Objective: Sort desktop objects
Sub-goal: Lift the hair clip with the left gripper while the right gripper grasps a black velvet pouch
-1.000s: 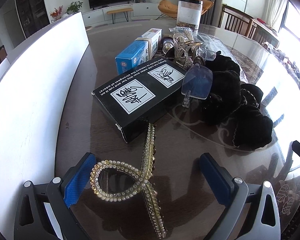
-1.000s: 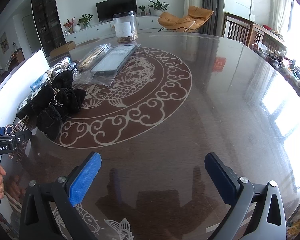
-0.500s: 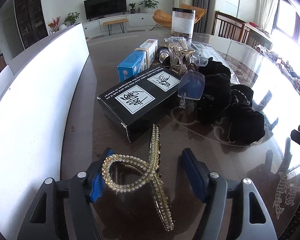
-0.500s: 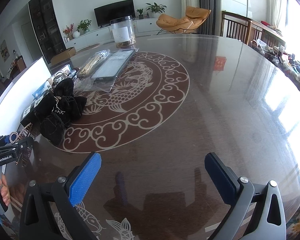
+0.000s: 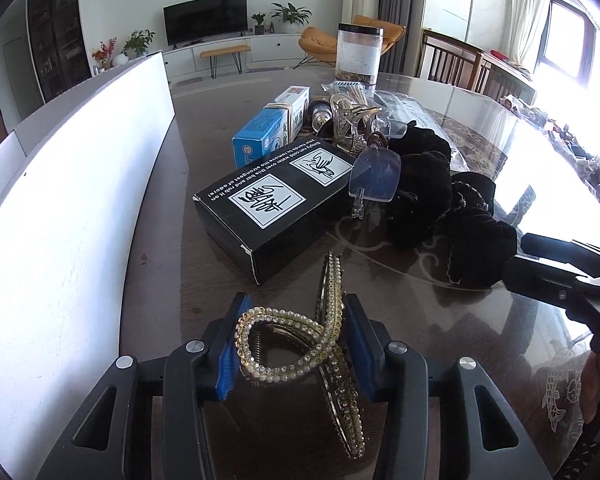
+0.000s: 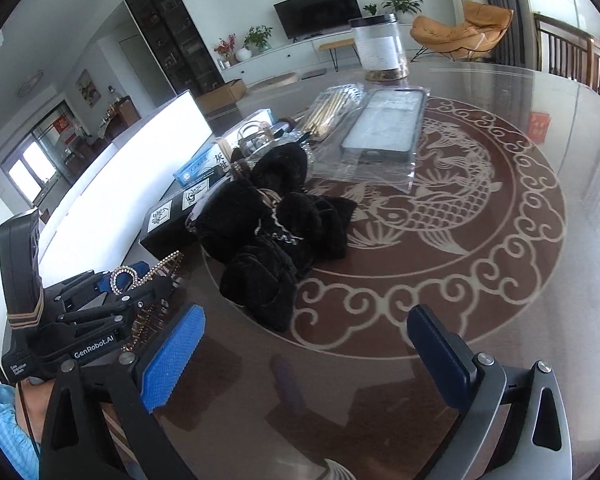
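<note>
The left gripper [image 5: 291, 344] has just been closing; its blue pads now pinch the pearl hair clip [image 5: 296, 344], near the desk's [image 5: 160, 280] near edge. The right gripper [image 6: 304, 352], spread wide and empty, has swung toward the black scrunchies [image 6: 276, 240].

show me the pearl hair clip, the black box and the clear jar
pearl hair clip [image 5: 284, 344], left wrist view, on its beaded loop
black box [image 5: 276, 196], left wrist view, on its top face
clear jar [image 6: 380, 50], right wrist view, on its label

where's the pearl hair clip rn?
Left wrist view, bottom centre: the pearl hair clip sits between the left gripper pads, which have just been closing, right before the black box.
</note>
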Demonstrator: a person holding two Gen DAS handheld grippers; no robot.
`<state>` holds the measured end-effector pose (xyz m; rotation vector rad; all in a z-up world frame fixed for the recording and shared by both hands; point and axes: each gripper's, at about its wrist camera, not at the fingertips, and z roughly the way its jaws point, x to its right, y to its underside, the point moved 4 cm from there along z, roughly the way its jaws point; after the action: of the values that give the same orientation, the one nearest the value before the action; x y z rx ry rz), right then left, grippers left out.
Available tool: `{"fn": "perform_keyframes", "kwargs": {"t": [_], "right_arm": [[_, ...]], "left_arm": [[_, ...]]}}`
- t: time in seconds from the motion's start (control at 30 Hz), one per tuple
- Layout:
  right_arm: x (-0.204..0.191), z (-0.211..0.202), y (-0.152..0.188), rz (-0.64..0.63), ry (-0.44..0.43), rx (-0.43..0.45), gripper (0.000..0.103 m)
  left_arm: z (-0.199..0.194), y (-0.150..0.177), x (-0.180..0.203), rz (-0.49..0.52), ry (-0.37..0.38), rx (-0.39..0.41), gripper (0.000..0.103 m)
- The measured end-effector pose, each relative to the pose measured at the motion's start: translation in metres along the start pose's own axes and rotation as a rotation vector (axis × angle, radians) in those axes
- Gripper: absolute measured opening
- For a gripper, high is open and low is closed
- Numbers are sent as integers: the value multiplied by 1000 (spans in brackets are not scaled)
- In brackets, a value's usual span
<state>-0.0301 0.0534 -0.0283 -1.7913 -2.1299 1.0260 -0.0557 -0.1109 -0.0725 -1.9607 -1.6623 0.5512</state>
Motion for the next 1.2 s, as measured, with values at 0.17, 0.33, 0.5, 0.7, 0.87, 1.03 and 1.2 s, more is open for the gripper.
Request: {"fn": "perform_keyframes", "kwargs": {"t": [0.17, 0.33, 0.5, 0.7, 0.87, 1.03, 1.2], "right_arm": [[-23, 27, -13, -86, 79, -10, 77], [-14, 17, -8, -110, 109, 4, 36], [13, -27, 32, -68, 101, 1, 34], [28, -63, 46, -46, 213, 55, 52], [30, -60, 46, -43, 226, 56, 83], [31, -52, 49, -46, 232, 31, 83], [34, -51, 50, -38, 223, 20, 31]], "left_arm": [[0, 0, 1, 2, -5, 0, 46], [-5, 5, 7, 10, 50, 5, 46], [-15, 18, 32, 39, 131, 7, 46], [-19, 24, 50, 81, 116, 3, 50], [-14, 26, 49, 91, 59, -33, 81], [-13, 26, 50, 98, 48, -37, 80], [-20, 24, 44, 63, 70, -1, 45]]}}
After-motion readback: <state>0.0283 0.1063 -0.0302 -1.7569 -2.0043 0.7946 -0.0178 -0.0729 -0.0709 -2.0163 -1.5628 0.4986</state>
